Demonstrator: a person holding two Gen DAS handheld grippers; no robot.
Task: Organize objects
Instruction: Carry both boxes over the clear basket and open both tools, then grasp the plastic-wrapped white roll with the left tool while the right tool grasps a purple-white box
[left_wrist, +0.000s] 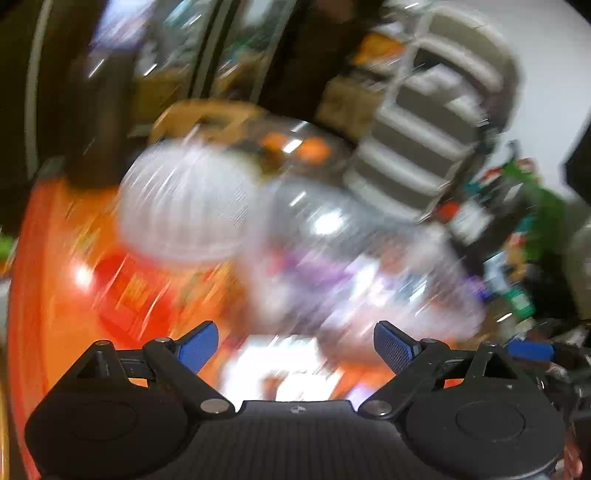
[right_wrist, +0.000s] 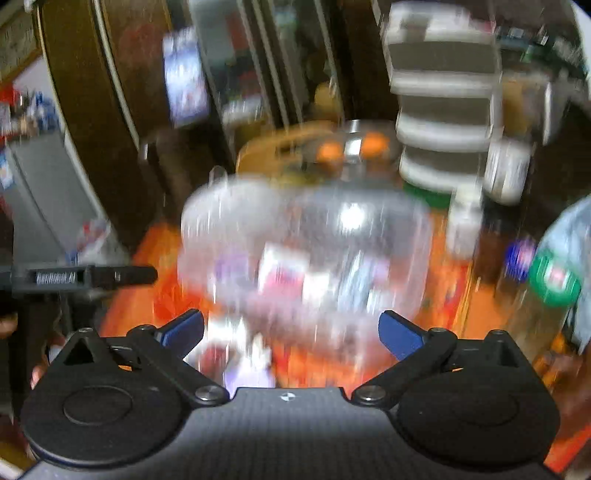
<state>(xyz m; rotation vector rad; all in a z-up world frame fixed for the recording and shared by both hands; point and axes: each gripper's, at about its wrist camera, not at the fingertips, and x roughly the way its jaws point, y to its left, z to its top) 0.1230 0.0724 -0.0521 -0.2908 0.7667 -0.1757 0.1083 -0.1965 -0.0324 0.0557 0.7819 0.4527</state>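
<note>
Both views are heavily motion-blurred. A large clear plastic jar (left_wrist: 354, 251) with colourful packets inside lies on its side on an orange table (left_wrist: 48, 280); its white ribbed lid (left_wrist: 188, 206) faces left. It also shows in the right wrist view (right_wrist: 317, 258). My left gripper (left_wrist: 295, 345) is open and empty, just in front of the jar. My right gripper (right_wrist: 291, 334) is open and empty, also close before the jar. The left gripper's body (right_wrist: 81, 277) shows at the left of the right wrist view.
A stack of white drawers (left_wrist: 436, 110) stands behind the jar, also in the right wrist view (right_wrist: 443, 110). A glass bowl with orange fruit (right_wrist: 351, 147) sits behind it. Bottles and packets (left_wrist: 498, 229) crowd the right. A green-lidded bottle (right_wrist: 554, 280) stands at right.
</note>
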